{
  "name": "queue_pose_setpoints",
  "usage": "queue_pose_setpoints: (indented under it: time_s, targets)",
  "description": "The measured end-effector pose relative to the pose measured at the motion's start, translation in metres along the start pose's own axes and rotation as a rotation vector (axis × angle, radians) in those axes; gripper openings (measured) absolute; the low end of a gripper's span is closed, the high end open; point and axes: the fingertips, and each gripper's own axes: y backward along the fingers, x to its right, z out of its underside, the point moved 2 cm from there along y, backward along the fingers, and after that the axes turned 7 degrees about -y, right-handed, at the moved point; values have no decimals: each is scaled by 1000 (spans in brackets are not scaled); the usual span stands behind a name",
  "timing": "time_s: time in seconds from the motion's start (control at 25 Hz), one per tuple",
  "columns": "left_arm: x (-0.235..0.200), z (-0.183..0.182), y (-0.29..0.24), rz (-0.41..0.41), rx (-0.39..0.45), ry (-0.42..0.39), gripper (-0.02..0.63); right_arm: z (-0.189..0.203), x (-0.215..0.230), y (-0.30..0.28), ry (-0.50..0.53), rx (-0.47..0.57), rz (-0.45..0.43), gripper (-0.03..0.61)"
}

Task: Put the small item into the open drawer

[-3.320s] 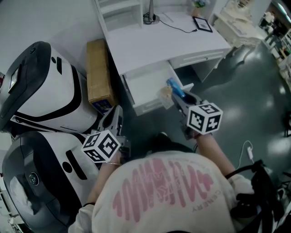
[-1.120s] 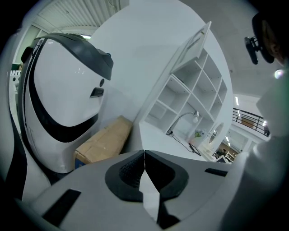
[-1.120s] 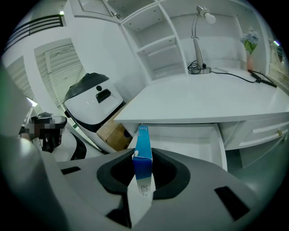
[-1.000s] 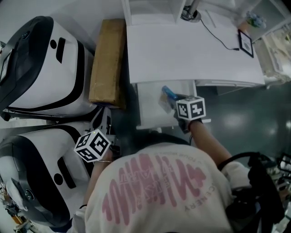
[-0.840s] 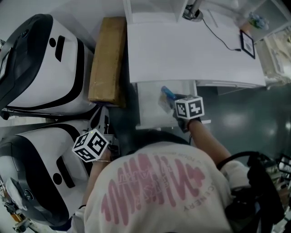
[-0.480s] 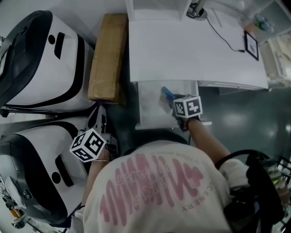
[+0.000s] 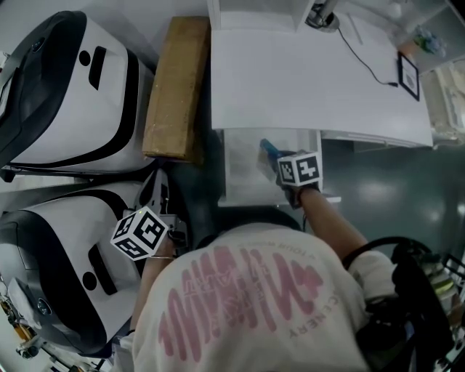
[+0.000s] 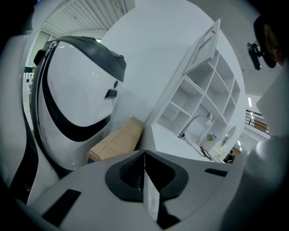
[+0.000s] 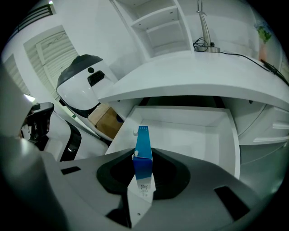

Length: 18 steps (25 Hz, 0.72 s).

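Note:
A small blue box (image 9: 143,151) stands on end between the jaws of my right gripper (image 9: 142,168), which is shut on it. In the head view the box (image 7: 268,148) and the right gripper (image 7: 272,157) hang over the open white drawer (image 7: 243,174) under the white desk (image 7: 305,87). In the right gripper view the drawer (image 9: 189,131) lies just beyond the box, with nothing in the part that shows. My left gripper (image 8: 144,173) is shut with nothing in it. It sits low at the left (image 7: 161,190), beside the white machine shells.
A brown cardboard carton (image 7: 174,87) lies between the desk and two large white-and-black machine shells (image 7: 65,94) (image 7: 51,269). A lamp base (image 7: 320,16), a cable and a framed picture (image 7: 409,76) sit on the desk. White shelves (image 8: 198,99) rise behind it.
The right gripper with the blue box came from beside the drawer to over it, then sank a little toward it. The left gripper has barely moved.

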Motion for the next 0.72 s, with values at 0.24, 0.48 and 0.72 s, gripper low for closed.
queue_pose_setpoints:
  time_s: [0.24, 0.48, 0.72]
  targets:
    - [-3, 1, 2, -14, 3, 6, 31, 1, 1, -6, 8, -13, -1, 89]
    - [-7, 2, 5, -31, 3, 15, 31, 4, 3, -10, 10, -34, 0, 89]
    - [-9, -1, 4, -39, 8, 19, 31, 6, 6, -13, 15, -52, 5, 89]
